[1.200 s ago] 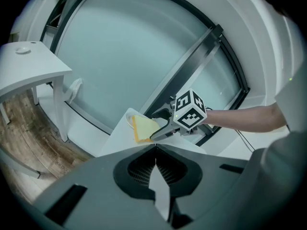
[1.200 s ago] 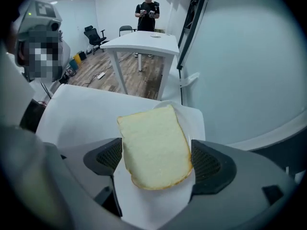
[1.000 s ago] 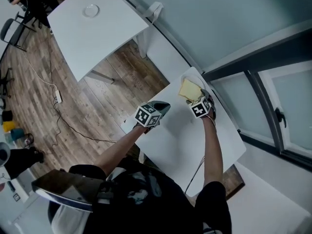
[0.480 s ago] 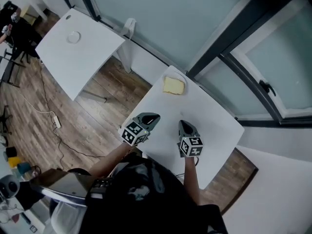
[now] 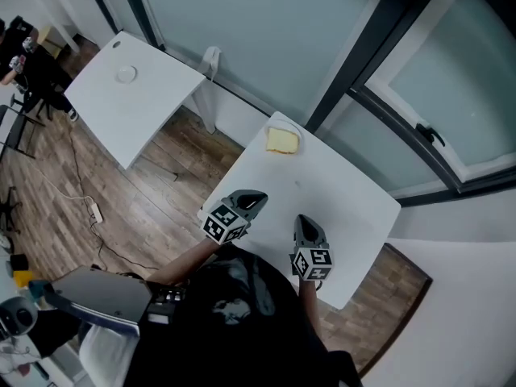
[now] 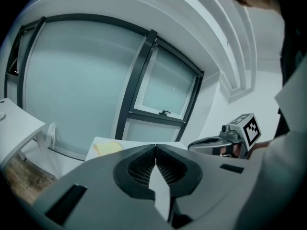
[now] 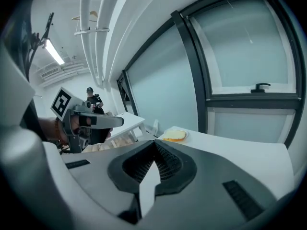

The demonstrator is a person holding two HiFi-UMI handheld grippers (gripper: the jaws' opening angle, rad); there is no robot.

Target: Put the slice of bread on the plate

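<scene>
The yellowish slice of bread [image 5: 282,141] lies on a white plate [image 5: 297,130] at the far corner of the white table [image 5: 339,208]. Both grippers hang over the table's near side, well back from the plate. My left gripper [image 5: 256,197] is shut, its tips meeting with nothing between them [image 6: 156,147]. My right gripper [image 5: 302,220] is likewise shut and empty [image 7: 154,143]. The right gripper view shows the bread [image 7: 175,136] on its plate [image 7: 185,136] far ahead. In the left gripper view the bread [image 6: 108,148] lies ahead to the left.
A window wall with dark frames [image 5: 379,31] runs behind the table. A second white table [image 5: 129,95] with a small round dish [image 5: 125,74] stands to the left. Cables [image 5: 89,208] trail over the wooden floor. A person [image 5: 20,51] sits far left.
The right gripper has drawn back from the plate to the table's near side, leaving the bread lying there. The left gripper has also pulled back a little and risen.
</scene>
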